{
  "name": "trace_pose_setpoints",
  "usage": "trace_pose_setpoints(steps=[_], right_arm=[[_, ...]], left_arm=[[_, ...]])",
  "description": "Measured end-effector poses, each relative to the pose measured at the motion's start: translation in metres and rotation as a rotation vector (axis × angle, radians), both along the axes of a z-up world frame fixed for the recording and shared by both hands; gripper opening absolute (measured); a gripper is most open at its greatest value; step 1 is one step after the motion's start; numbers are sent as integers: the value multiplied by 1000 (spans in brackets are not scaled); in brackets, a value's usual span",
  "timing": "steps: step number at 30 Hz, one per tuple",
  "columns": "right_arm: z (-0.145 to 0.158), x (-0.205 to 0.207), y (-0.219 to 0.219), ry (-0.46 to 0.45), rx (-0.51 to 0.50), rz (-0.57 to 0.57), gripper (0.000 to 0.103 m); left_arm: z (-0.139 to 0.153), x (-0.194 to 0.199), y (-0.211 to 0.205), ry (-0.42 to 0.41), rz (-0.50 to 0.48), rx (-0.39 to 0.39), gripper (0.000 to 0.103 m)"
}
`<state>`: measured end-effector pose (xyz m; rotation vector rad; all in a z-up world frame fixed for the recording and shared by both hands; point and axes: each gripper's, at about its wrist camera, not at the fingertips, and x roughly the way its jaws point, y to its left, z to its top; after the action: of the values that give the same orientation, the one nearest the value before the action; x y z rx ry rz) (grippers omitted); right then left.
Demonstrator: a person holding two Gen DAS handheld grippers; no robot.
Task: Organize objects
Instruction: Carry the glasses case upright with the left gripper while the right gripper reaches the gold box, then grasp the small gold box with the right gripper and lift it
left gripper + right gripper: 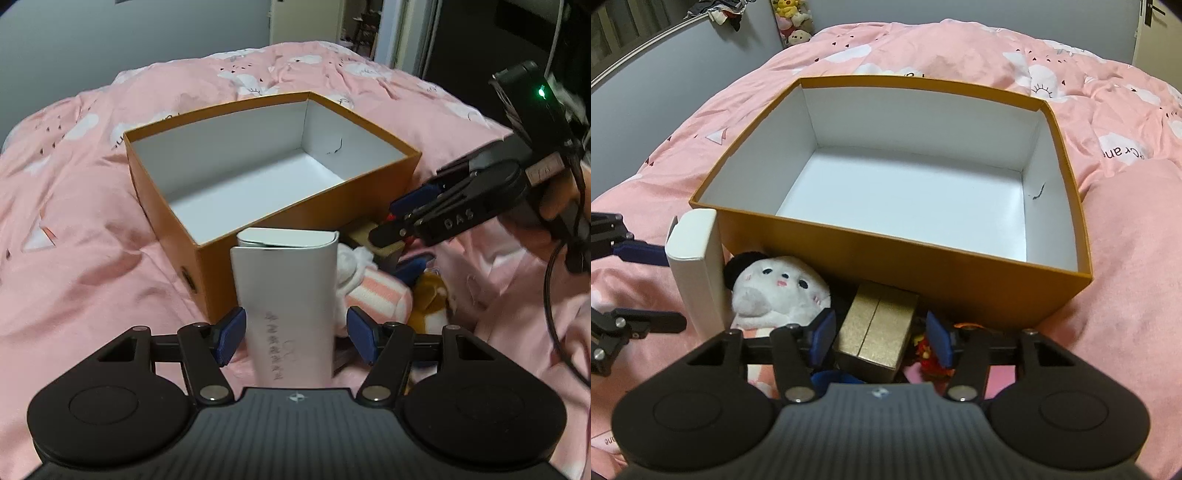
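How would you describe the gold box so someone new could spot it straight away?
Find the open orange cardboard box on the pink bedspread. Against its near wall lies a small pile of things; the gold box sits in the middle, between the right hand-held gripper's blue pads. It alone is hard-edged and glittery gold, with a seam down its top, unlike the soft white plush toy beside it.

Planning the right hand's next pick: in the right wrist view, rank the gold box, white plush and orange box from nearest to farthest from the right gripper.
1. gold box, between the right gripper fingers.
2. white plush, just left.
3. orange box, behind both.
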<state>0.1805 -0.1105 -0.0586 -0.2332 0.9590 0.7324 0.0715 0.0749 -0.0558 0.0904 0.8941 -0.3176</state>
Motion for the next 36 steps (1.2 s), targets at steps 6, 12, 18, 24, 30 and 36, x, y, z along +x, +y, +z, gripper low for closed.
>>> trace_pose_setpoints(steps=[6,12,18,24,30,36], right_arm=[[-4,1,0,14,-11,-9,61],[-4,3,-1,11,-14,-7,62],[-6,14,-2,42,-8,-23,68],[-14,27,4,96,-1,-43,68],[-24,55,8,284,-6,-113,65],[-35,81,6,439,25,-191,59]], left_arm=[[-15,11,-15,-16,69,-9,73],[-16,14,-14,-16,-13,36,75],[-32,23,-11,35,-63,16,77],[-33,21,-12,19,-61,-4,74],[-33,18,-15,-2,-59,14,74],[-38,25,-9,22,-44,-53,76]])
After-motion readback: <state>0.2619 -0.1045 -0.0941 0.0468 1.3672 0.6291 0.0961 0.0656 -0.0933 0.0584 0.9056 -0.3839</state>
